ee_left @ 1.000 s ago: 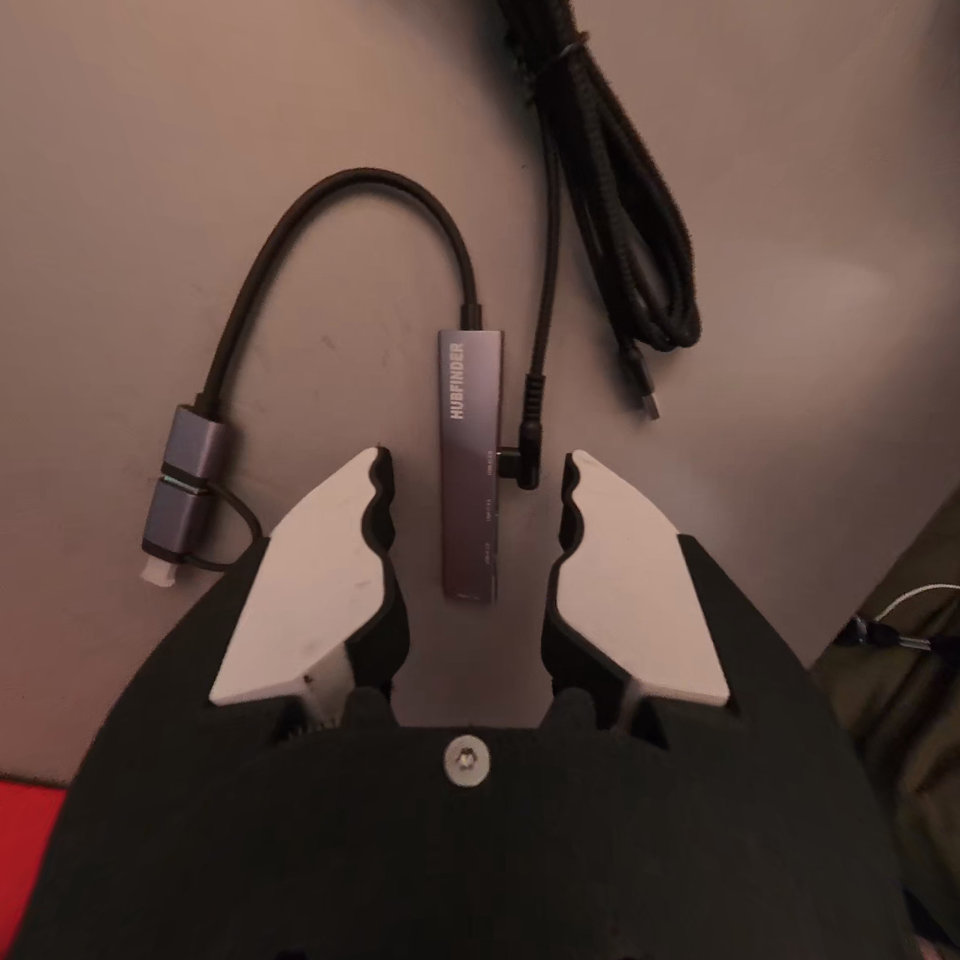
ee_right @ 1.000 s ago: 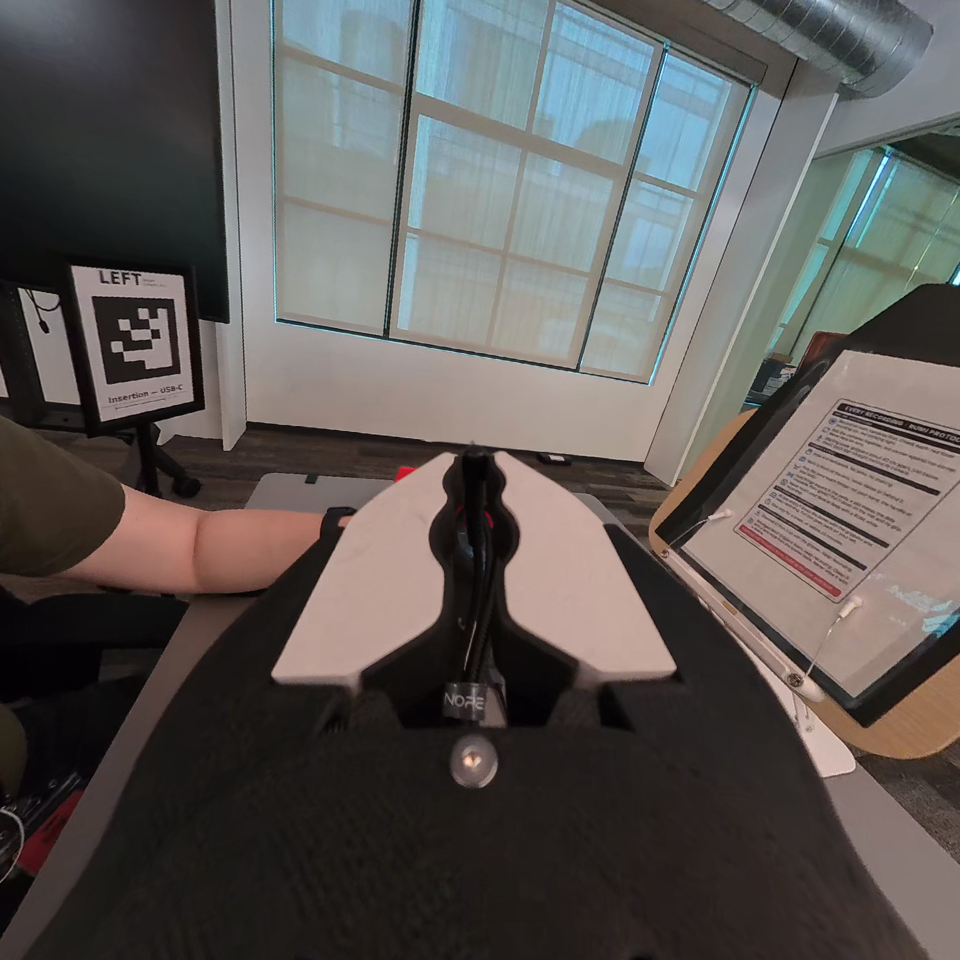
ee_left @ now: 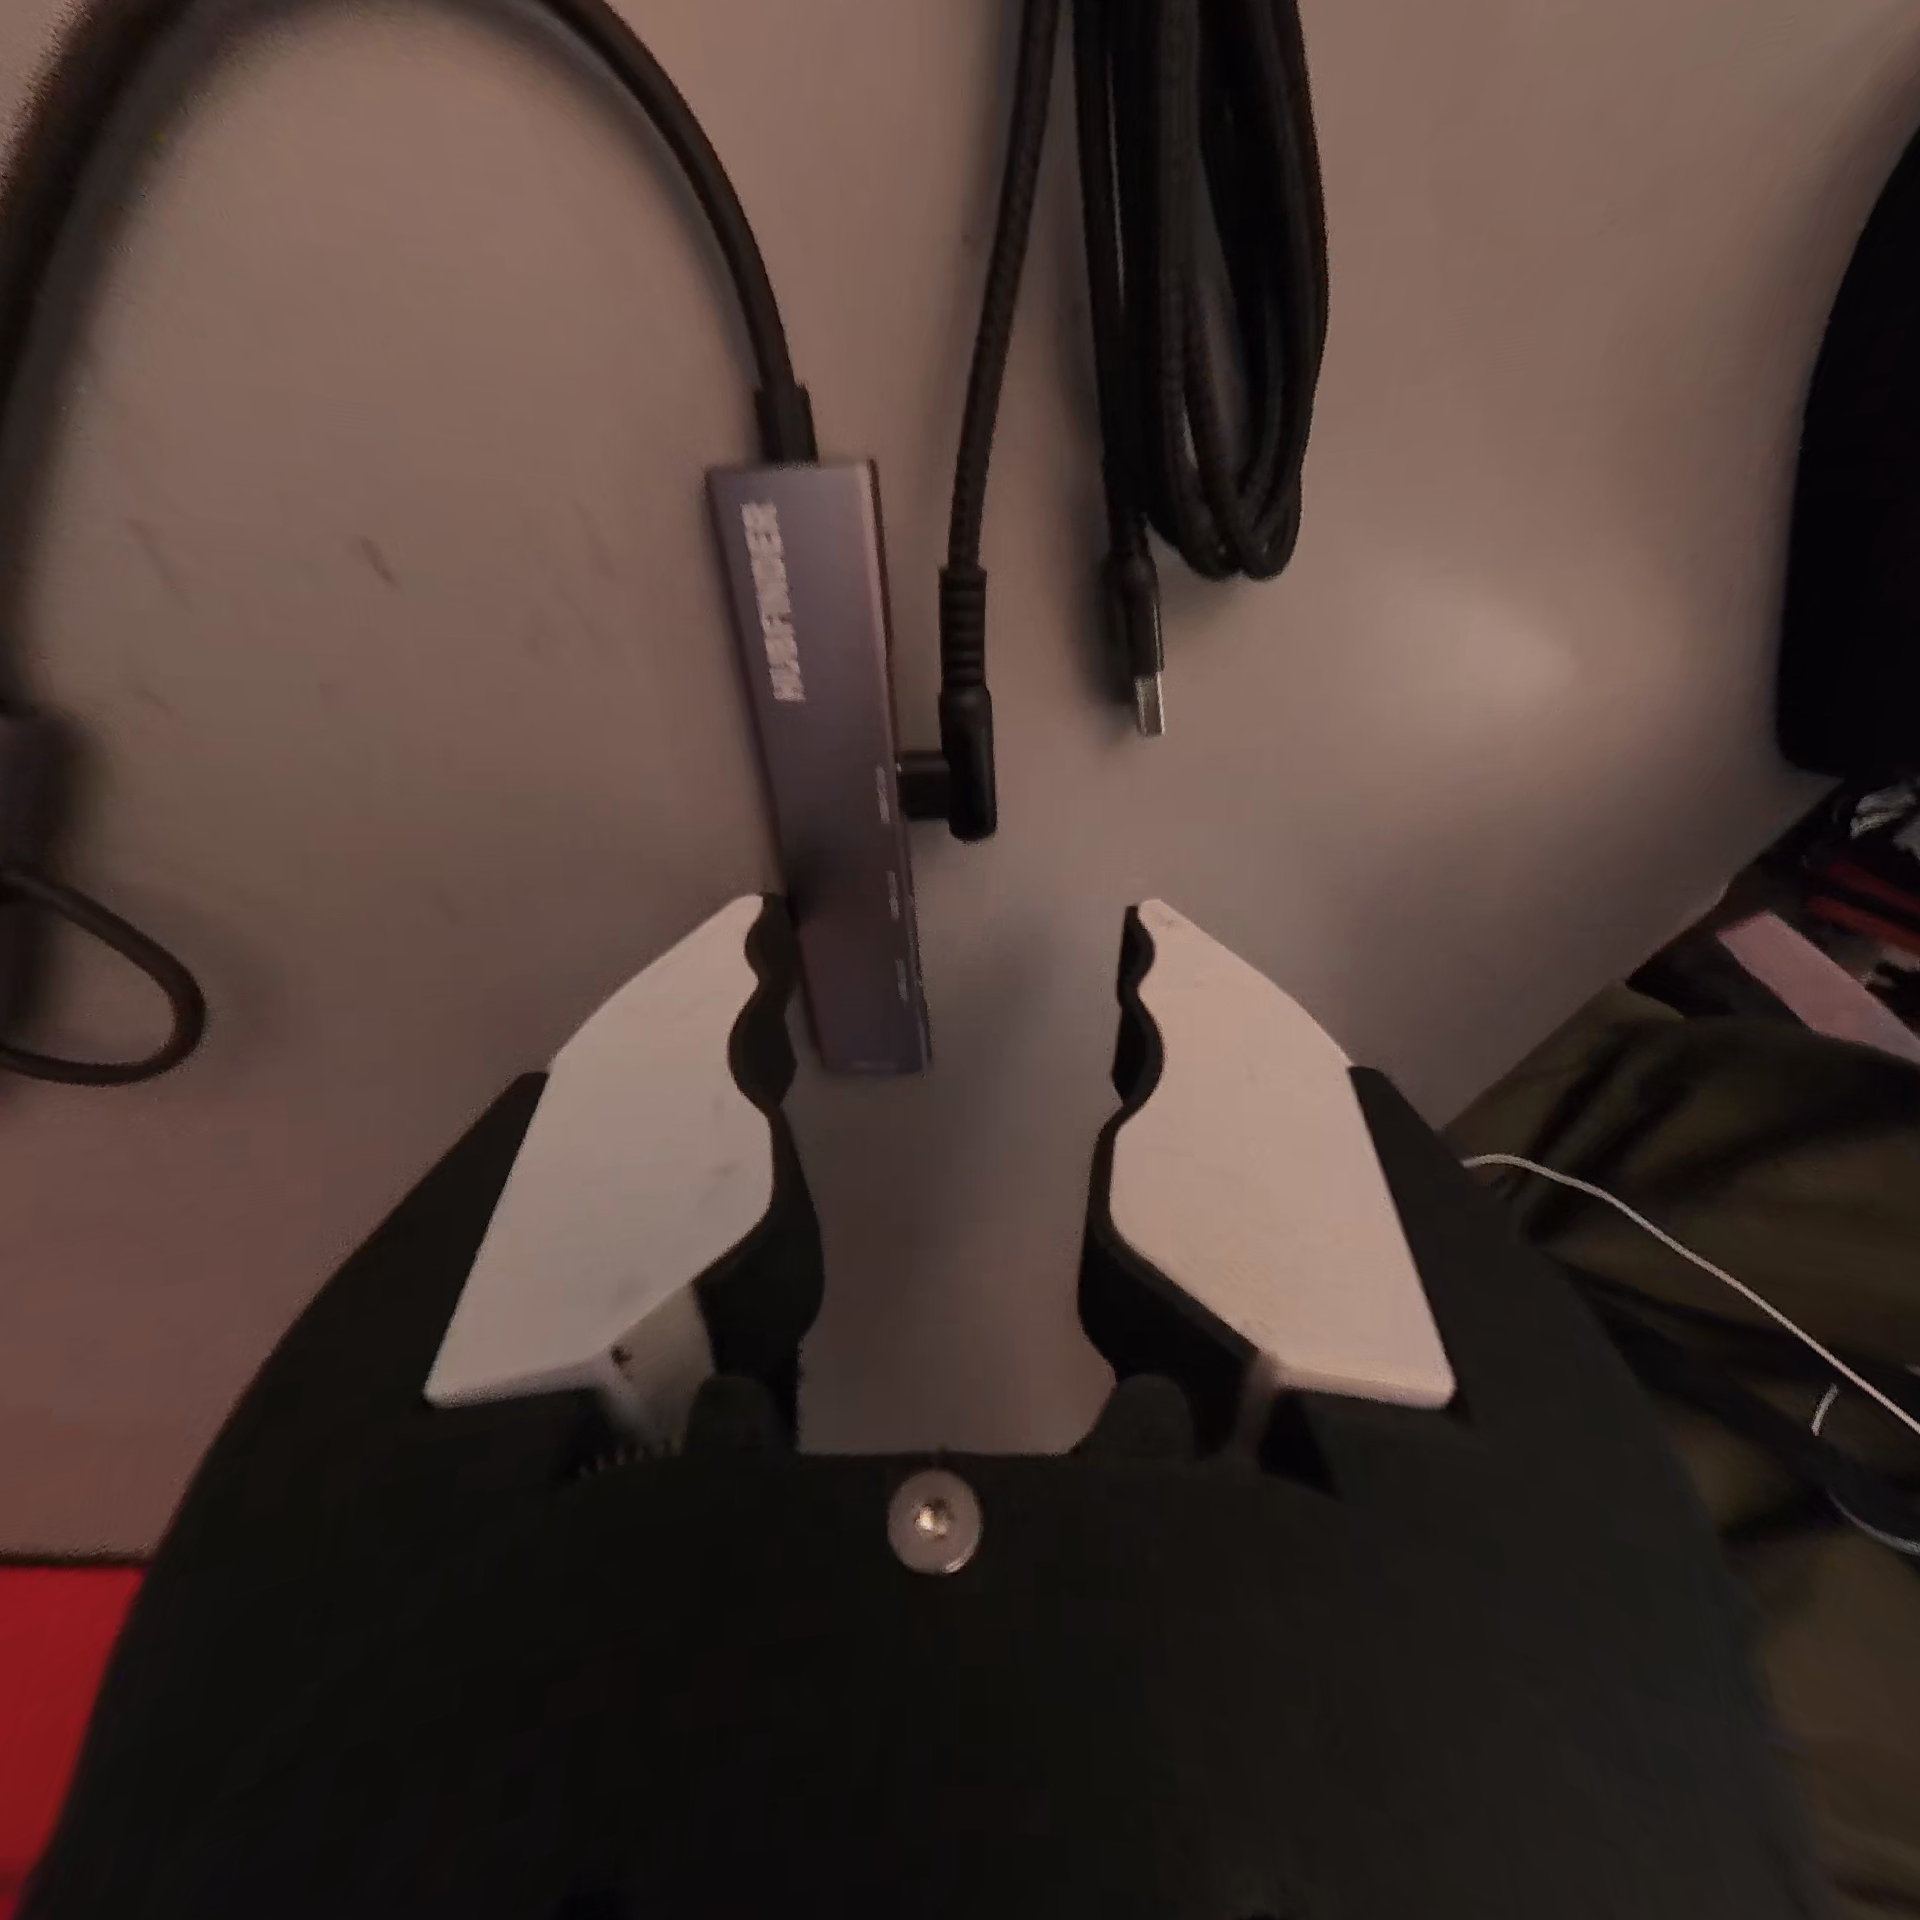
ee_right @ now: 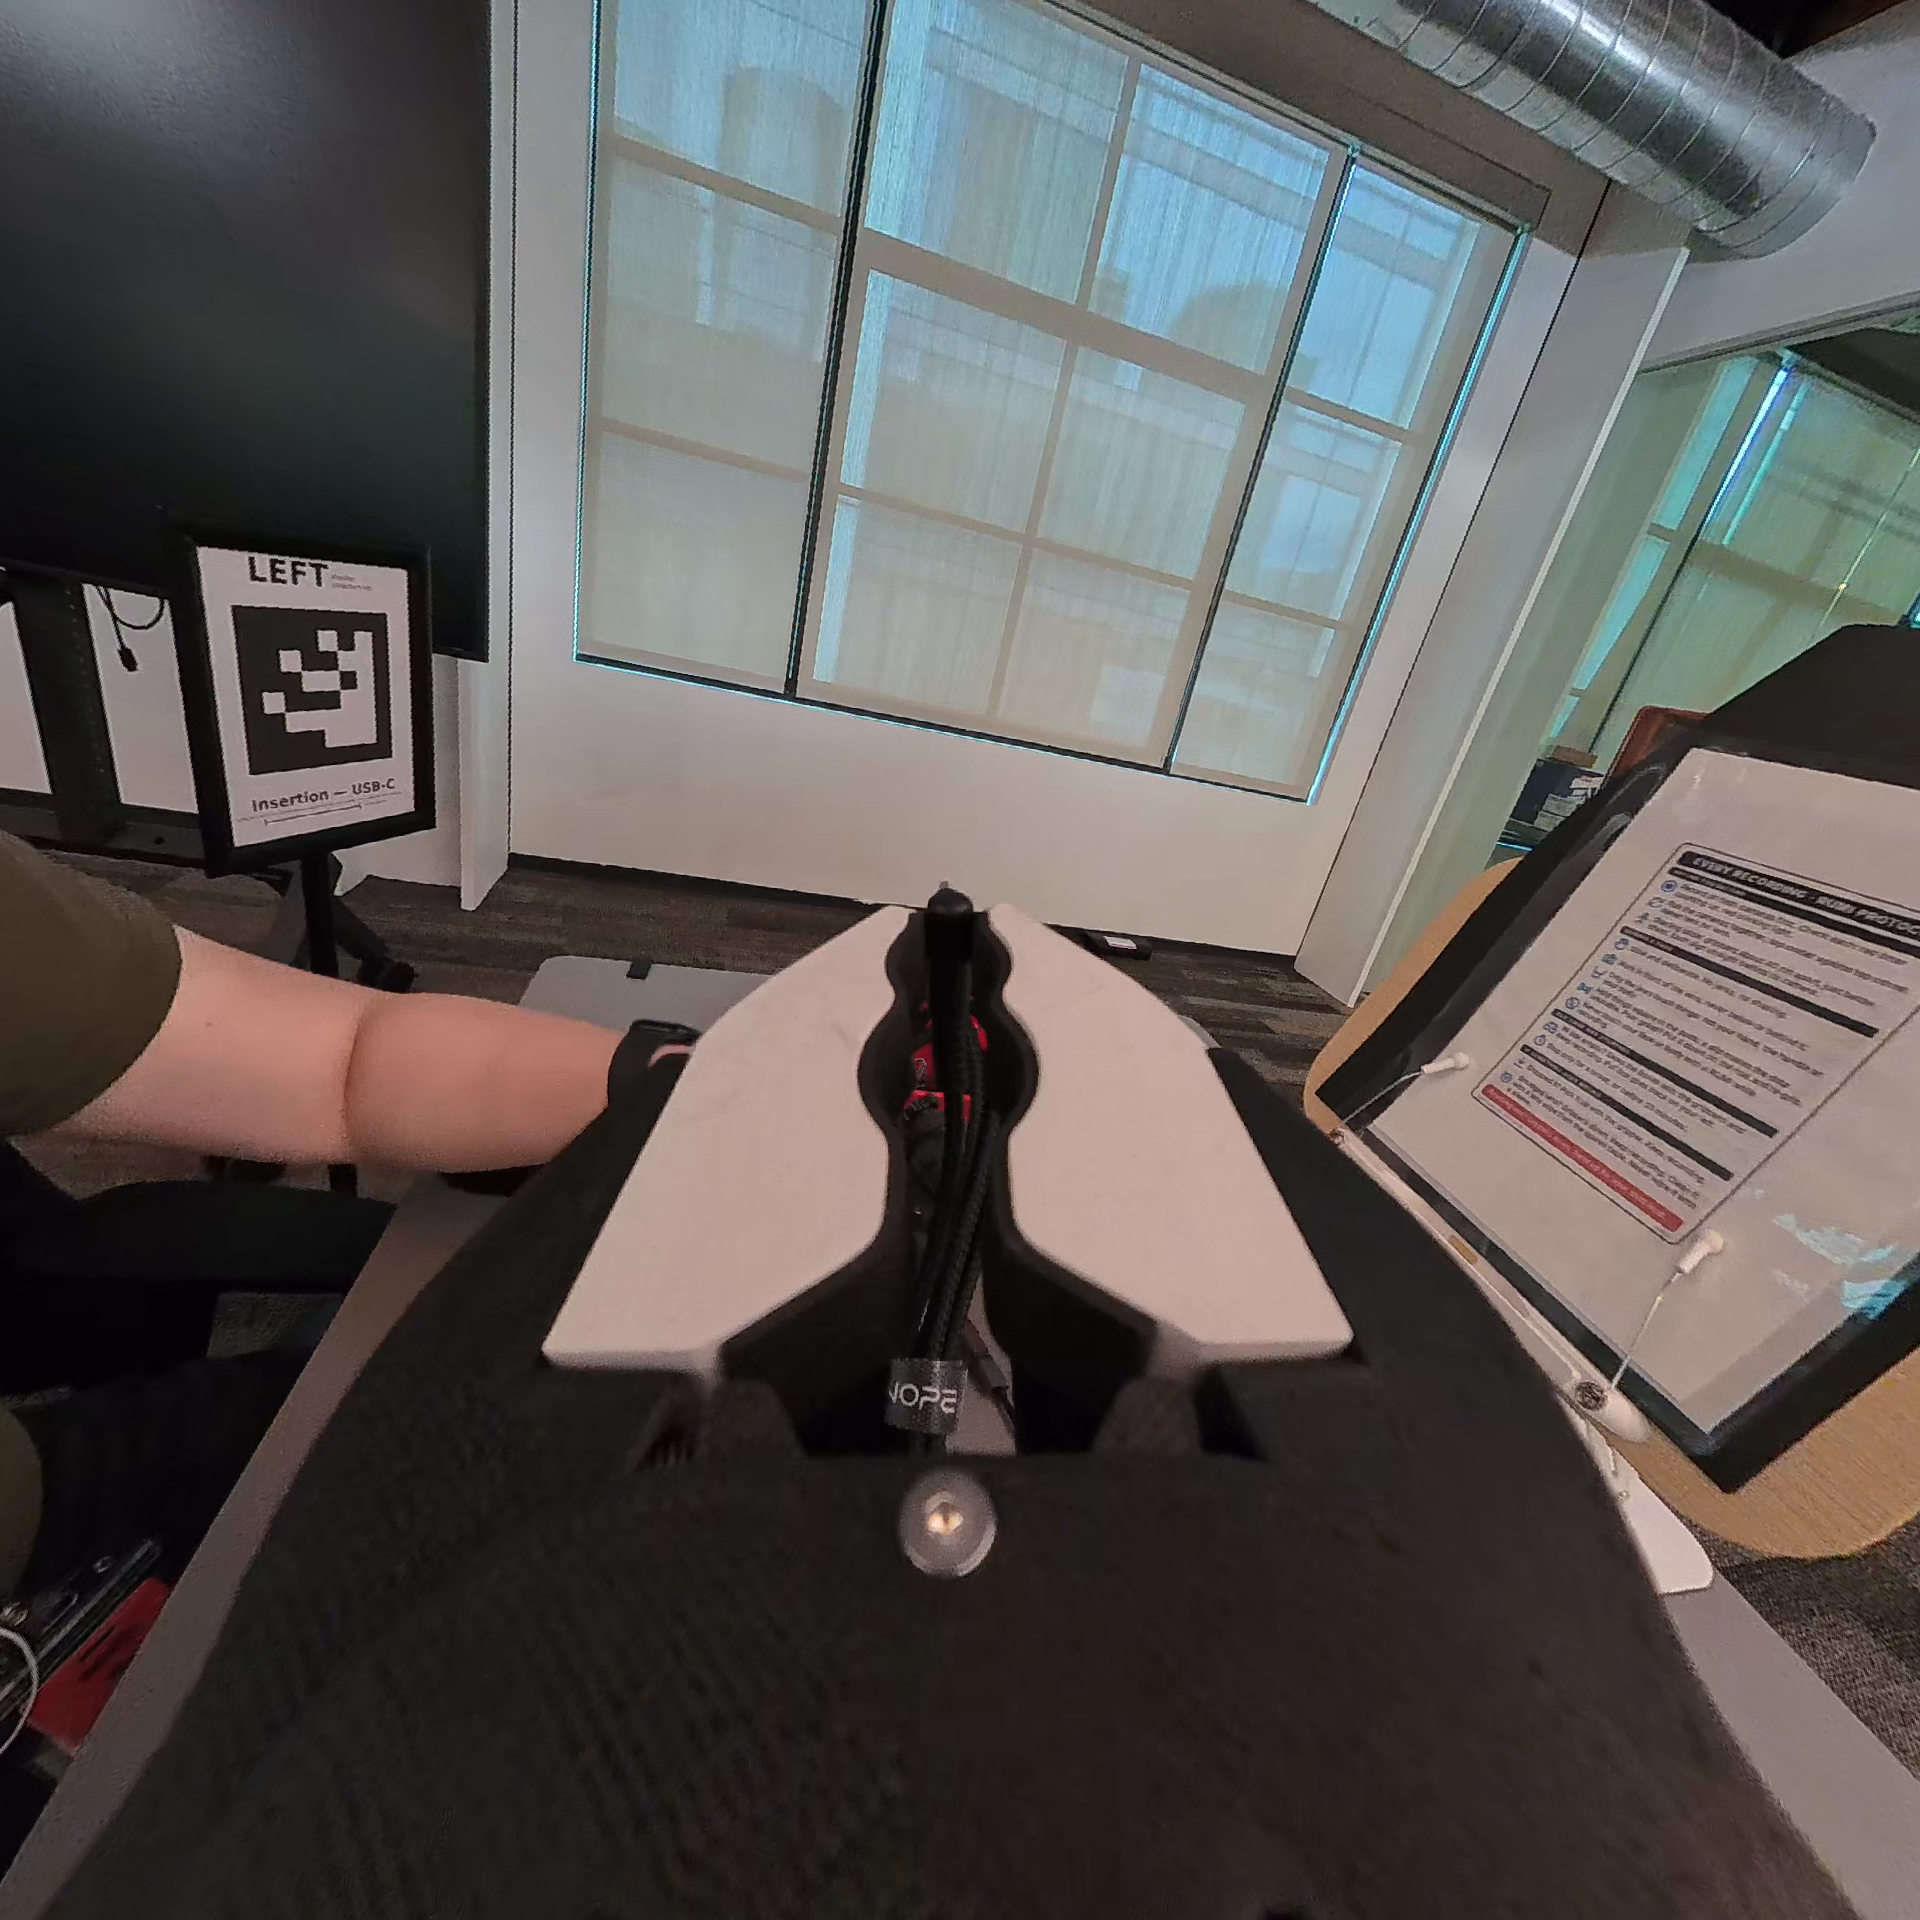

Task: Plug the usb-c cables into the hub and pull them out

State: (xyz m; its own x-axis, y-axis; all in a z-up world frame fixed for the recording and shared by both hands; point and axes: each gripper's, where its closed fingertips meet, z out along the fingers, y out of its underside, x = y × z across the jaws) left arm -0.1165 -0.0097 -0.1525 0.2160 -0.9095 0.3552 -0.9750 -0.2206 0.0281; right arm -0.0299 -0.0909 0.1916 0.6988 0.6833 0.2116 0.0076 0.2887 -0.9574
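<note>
A slim grey hub lies lengthwise on the grey table, its own black lead curving off the far end. A black right-angle plug of a braided cable sits in the hub's right side. My left gripper is open just above the table, its left finger touching the hub's near end, the hub's near end between the fingers. My right gripper is held up in the air, shut on a black braided cable whose end pokes out past the fingertips.
A coiled black braided cable with a loose metal plug lies right of the hub. A dark loop of lead lies at the left. Olive cloth is at the right edge. A tablet on a stand and a person's forearm show in the right wrist view. My hands' fingertips stand some 35 centimeters from each other.
My left gripper has moved forward and down toward the hub, so the hub's near end now sits between the fingers by the left one. The right gripper stays shut on its cable.
</note>
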